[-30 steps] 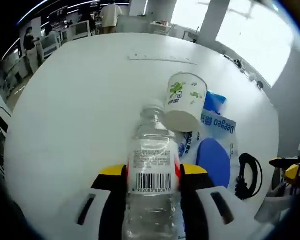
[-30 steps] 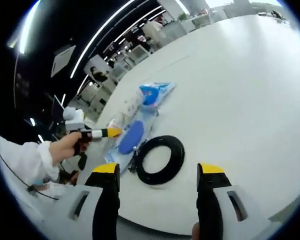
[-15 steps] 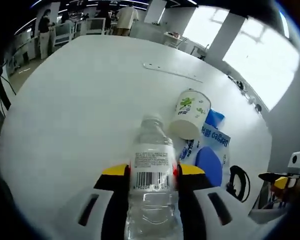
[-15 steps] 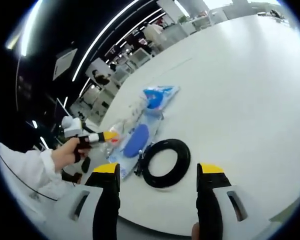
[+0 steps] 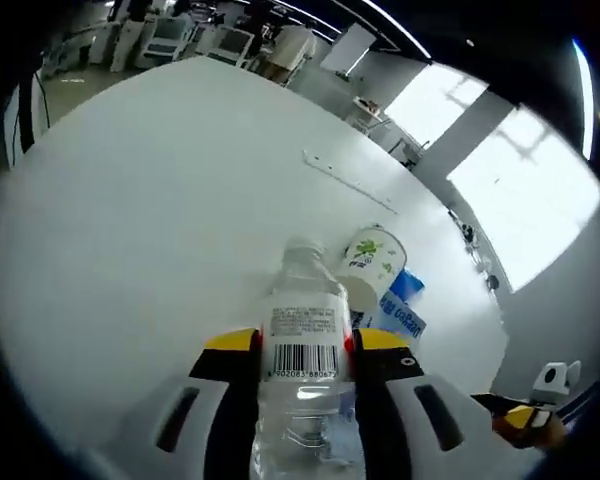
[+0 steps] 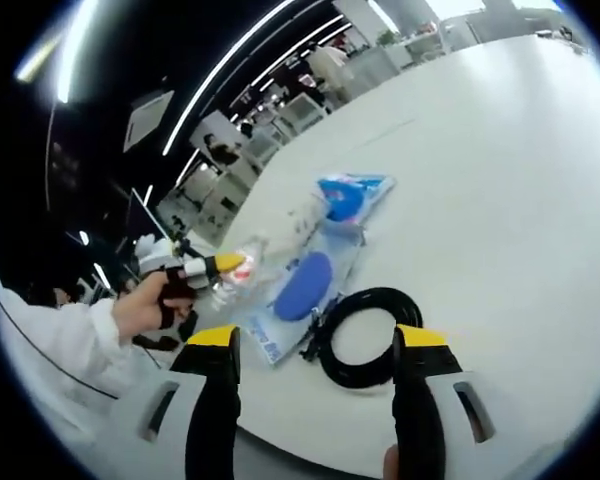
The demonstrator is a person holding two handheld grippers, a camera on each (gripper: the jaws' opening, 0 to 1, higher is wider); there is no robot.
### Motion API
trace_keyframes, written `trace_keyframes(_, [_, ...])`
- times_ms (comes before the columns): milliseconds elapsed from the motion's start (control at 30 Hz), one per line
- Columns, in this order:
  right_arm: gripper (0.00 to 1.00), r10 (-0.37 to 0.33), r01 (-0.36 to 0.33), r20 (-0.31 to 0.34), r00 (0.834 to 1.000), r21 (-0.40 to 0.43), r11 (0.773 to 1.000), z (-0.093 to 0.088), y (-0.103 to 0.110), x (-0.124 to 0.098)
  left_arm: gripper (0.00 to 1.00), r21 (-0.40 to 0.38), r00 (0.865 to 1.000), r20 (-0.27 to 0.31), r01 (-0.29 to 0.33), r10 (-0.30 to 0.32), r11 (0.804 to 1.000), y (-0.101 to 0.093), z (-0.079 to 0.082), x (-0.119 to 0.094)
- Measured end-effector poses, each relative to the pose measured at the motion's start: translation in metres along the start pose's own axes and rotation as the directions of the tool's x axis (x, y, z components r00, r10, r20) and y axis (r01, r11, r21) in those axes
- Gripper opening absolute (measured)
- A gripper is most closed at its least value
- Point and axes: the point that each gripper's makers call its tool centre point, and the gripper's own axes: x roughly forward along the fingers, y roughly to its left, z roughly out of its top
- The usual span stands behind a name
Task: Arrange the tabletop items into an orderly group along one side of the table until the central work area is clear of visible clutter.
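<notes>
Clear, glossy plastic for the water bottle, with a matt white paper label and printed barcode. White paper for the cup, matt, printed with green figures. Shiny, crinkled plastic film for the blue-and-white packet to the right. Smooth, dull black rubbery sheath on the coiled cable. Smooth matt white top on the table. Matt black and yellow plastic on the jaws. White cloth on the sleeve.
</notes>
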Motion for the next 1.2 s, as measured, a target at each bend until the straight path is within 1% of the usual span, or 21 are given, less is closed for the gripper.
trace_keyframes(67, [0.6,0.01,-0.01,0.0,1.0,-0.003,1.0,0.002,0.004,0.002,0.35,-0.004,1.0,0.007,0.008,-0.008,1.0,-0.004,0.0,-0.004])
trace_keyframes(200, [0.6,0.036,-0.036,0.005,0.999,0.003,0.999,0.006,0.012,0.008,0.35,-0.017,0.998,0.041,0.055,-0.055,0.998,-0.013,0.004,-0.013])
trace_keyframes(267, [0.6,0.053,-0.053,0.01,0.999,0.01,0.999,0.009,0.018,0.01,0.35,-0.009,0.993,0.064,0.097,-0.096,0.995,-0.021,0.007,-0.017])
trace_keyframes(300, [0.6,0.059,-0.06,0.013,0.998,0.014,0.998,0.011,0.02,0.011,0.35,0.003,0.992,0.075,0.101,-0.101,0.995,-0.023,0.009,-0.019])
trace_keyframes(367, [0.6,0.072,-0.073,0.021,0.997,0.02,0.997,0.015,0.024,0.013,0.35,-0.004,0.987,0.105,0.127,-0.126,0.992,-0.029,0.014,-0.024])
trace_keyframes(467, [0.6,0.091,-0.092,0.042,0.995,0.028,0.995,0.025,0.032,0.017,0.35,0.005,0.983,0.127,0.133,-0.132,0.991,-0.033,0.017,-0.029])
trace_keyframes(600, [0.6,0.107,-0.109,0.052,0.993,0.034,0.994,0.029,0.037,0.019,0.35,0.026,0.977,0.141,0.156,-0.158,0.987,-0.039,0.019,-0.035])
trace_keyframes(667, [0.6,0.114,-0.116,0.054,0.992,0.039,0.993,0.03,0.039,0.02,0.35,0.07,0.96,0.175,0.209,-0.218,0.975,-0.05,0.026,-0.04])
trace_keyframes(700, [0.6,0.117,-0.12,0.057,0.991,0.043,0.992,0.031,0.041,0.02,0.36,0.092,0.954,0.185,0.224,-0.237,0.97,-0.052,0.028,-0.042])
trace_keyframes(733, [0.6,0.12,-0.123,0.06,0.991,0.048,0.991,0.031,0.042,0.02,0.35,0.093,0.955,0.179,0.222,-0.236,0.971,-0.053,0.027,-0.043])
trace_keyframes(800, [0.6,0.131,-0.135,0.065,0.989,0.062,0.989,0.031,0.045,0.021,0.35,0.108,0.945,0.192,0.248,-0.265,0.963,-0.055,0.029,-0.045])
trace_keyframes(833, [0.6,0.134,-0.139,0.066,0.989,0.065,0.988,0.031,0.046,0.021,0.35,0.096,0.938,0.201,0.266,-0.281,0.959,-0.056,0.03,-0.046])
trace_keyframes(867, [0.6,0.146,-0.15,0.065,0.987,0.072,0.986,0.031,0.05,0.022,0.35,0.093,0.936,0.204,0.272,-0.286,0.958,-0.057,0.03,-0.046])
trace_keyframes(900, [0.6,0.146,-0.15,0.065,0.987,0.067,0.986,0.032,0.051,0.023,0.35,0.097,0.931,0.212,0.283,-0.298,0.954,-0.058,0.031,-0.048])
trace_keyframes(933, [0.6,0.147,-0.151,0.062,0.987,0.064,0.986,0.033,0.053,0.025,0.34,0.101,0.929,0.216,0.287,-0.302,0.953,-0.059,0.032,-0.049])
trace_keyframes(967, [0.61,0.153,-0.156,0.061,0.986,0.057,0.986,0.035,0.056,0.026,0.34,0.112,0.926,0.209,0.297,-0.315,0.948,-0.062,0.03,-0.049])
trace_keyframes(1067, [0.6,0.189,-0.191,0.07,0.979,0.018,0.981,0.049,0.071,0.032,0.34,0.147,0.916,0.194,0.327,-0.351,0.934,-0.072,0.027,-0.052])
trace_keyframes(1200, [0.6,0.222,-0.221,0.093,0.971,-0.014,0.975,0.071,0.085,0.036,0.34,0.174,0.894,0.199,0.371,-0.402,0.912,-0.083,0.025,-0.059])
